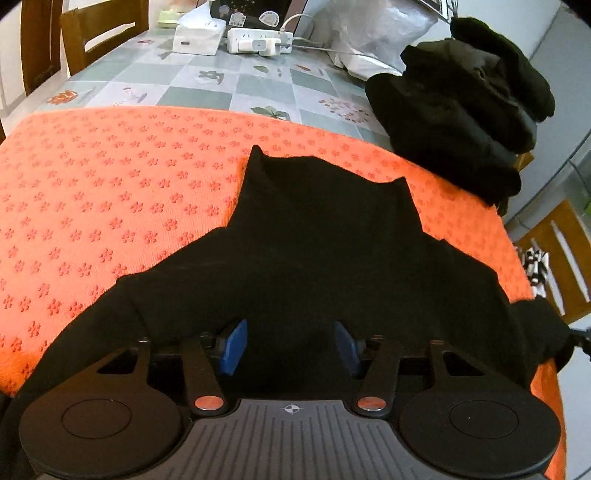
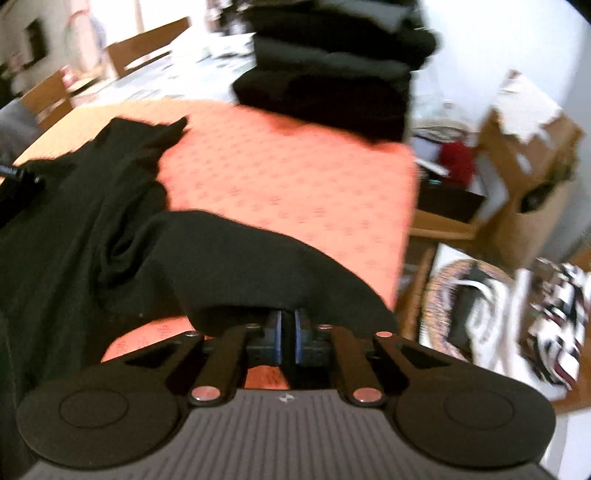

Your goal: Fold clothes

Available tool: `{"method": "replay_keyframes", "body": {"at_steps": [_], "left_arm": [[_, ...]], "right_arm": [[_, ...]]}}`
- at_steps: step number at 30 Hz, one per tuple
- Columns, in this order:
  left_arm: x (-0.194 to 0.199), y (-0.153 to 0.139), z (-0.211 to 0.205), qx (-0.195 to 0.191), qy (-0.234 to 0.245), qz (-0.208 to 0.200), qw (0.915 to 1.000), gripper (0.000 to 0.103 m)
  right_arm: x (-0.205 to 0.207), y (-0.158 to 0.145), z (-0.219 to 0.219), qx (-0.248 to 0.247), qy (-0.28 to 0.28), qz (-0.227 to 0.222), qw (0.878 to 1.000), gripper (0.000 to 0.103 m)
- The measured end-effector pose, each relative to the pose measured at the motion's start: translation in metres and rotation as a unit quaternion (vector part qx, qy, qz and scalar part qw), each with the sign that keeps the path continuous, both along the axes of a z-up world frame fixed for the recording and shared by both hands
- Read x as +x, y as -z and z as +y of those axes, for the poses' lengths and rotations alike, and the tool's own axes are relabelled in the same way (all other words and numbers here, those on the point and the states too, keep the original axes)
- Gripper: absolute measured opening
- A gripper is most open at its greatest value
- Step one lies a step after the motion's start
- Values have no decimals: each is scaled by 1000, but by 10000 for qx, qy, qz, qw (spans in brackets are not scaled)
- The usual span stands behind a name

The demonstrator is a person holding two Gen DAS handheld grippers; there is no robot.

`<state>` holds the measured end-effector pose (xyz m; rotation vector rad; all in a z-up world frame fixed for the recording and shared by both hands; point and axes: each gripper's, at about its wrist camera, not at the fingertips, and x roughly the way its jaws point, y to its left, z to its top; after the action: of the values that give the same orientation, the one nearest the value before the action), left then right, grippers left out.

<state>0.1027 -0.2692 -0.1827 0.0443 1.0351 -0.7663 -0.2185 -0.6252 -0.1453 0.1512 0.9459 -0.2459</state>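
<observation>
While a black garment (image 1: 325, 236) was spread across an orange mat (image 1: 110, 192) patterned with small flowers, both claws were held low over it. The mat was laid on a tabletop (image 1: 207, 79) covered with a grey-green checked cloth.

From the left wrist view, the left claw (image 1: 291, 343) was seen with its jaws standing apart, the blue pads (image 1: 232, 345) set on either side of a stretch of black fabric. The cloth lay between and beneath them, but the pads were not pressed together on it. Two pointed corners of the garment were seen rising towards the far edge of the mat.

From the right wrist view, which was blurred, the right claw (image 2: 288, 328) was seen with its jaws drawn nearly together, and a fold of the black garment (image 2: 221, 258) was pinched at its edge between the pads. The rest of the cloth was bunched in wrinkles to the left of that claw.

A stack of folded dark clothes (image 1: 469, 107) was placed at the far right corner of the mat, well apart from the garment. Beyond the mat, a white power strip (image 1: 258, 40) and a white box (image 1: 197, 37) were set on the tabletop. Wooden chairs (image 1: 99, 33) were seen at the tabletop's edge, and a woven basket (image 2: 461, 306) was seen on the floor to the right.
</observation>
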Motion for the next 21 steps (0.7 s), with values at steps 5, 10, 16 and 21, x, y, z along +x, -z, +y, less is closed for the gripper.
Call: {"method": "replay_keyframes", "body": {"at_steps": [5, 10, 16, 21], "left_arm": [[7, 0, 2, -92, -69, 30, 9999, 53], [14, 1, 7, -266, -158, 172, 9994, 51], [18, 2, 11, -403, -158, 255, 9987, 49], [17, -13, 22, -551, -175, 191, 9981, 51]], "right_arm": [[-39, -24, 15, -76, 635, 98, 9979, 8], [-88, -40, 38, 124, 1053, 693, 9919, 8], [-107, -18, 62, 754, 1108, 1315, 9822, 9], [-95, -29, 68, 595, 1192, 1052, 9855, 32]]}}
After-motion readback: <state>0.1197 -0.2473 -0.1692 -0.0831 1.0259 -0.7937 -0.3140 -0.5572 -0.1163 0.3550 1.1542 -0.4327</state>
